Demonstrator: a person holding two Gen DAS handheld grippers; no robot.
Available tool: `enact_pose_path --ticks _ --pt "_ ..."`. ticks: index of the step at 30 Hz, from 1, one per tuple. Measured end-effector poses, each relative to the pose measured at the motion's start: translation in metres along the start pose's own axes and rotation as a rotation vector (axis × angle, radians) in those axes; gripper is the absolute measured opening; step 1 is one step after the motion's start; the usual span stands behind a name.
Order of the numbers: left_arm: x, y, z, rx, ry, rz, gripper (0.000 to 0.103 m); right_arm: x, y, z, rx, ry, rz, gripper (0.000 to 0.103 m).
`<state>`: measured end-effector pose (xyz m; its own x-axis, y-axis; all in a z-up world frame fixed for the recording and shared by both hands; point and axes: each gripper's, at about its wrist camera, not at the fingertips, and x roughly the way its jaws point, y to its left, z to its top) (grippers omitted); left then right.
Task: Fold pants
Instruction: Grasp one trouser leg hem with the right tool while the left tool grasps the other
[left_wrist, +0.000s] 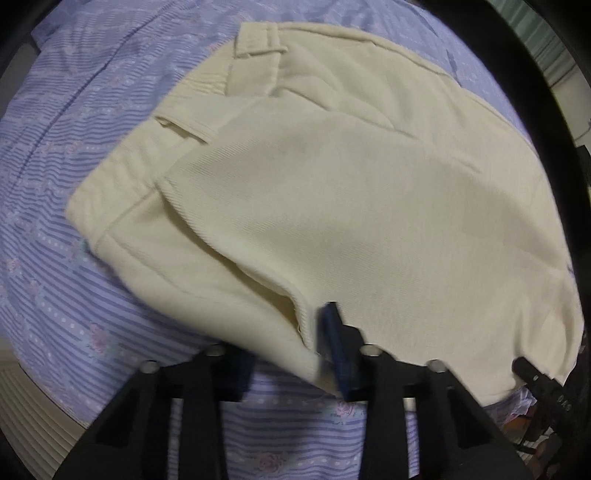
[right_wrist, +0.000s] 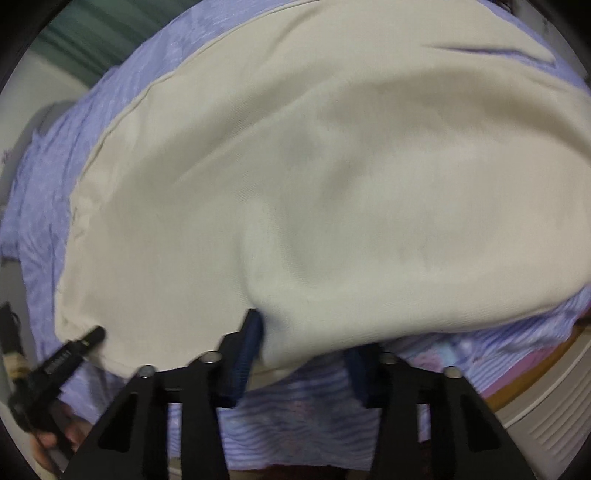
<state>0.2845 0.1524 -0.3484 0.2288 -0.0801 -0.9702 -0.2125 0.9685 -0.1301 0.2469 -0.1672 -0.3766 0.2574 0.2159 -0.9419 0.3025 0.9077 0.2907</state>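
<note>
A: Item count and location?

B: One pair of cream pants (left_wrist: 332, 192), folded, on one lilac striped bedsheet (left_wrist: 48, 221). Two belt loops show at the waistband, far left.

A: Claw status, left to right?

B: Left gripper (left_wrist: 291, 363): clamped on the pants' near edge. Right gripper (right_wrist: 303, 360): cloth between its fingers; grip cannot be confirmed.

Pants (left_wrist: 332, 206): cream, finely ribbed fabric, lying folded on the lilac striped bedsheet (left_wrist: 55, 229). Waistband with belt loops lies at the end farther from the sheet's near edge. An upper layer is doubled over the lower one. The near edge of the cloth is raised off the sheet, lightly creased; the remainder lies flat.
</note>
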Motion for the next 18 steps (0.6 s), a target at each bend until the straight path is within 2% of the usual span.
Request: enact_pose_path --ticks 3,6,10,14,18 --pt "-0.017 -0.001 0.001 0.007 -0.033 -0.006 0.017 -0.015 0.0 0.004 -0.027 -0.01 -0.003 0.019" --pt "-0.036 -0.003 0.001 0.034 -0.077 -0.009 0.014 -0.039 0.008 0.007 -0.062 -0.046 0.003 0.016" --pt "-0.083 -0.013 0.003 0.04 -0.165 -0.035 0.013 -0.089 0.02 0.019 -0.093 -0.136 0.031 0.015" --pt "-0.116 -0.03 0.033 0.079 -0.282 -0.058 0.012 -0.126 0.031 0.047 -0.103 -0.255 0.07 0.015" --pt "-0.119 -0.044 0.076 0.092 -0.347 -0.114 0.012 -0.14 0.046 0.097 -0.15 -0.381 0.077 0.014"
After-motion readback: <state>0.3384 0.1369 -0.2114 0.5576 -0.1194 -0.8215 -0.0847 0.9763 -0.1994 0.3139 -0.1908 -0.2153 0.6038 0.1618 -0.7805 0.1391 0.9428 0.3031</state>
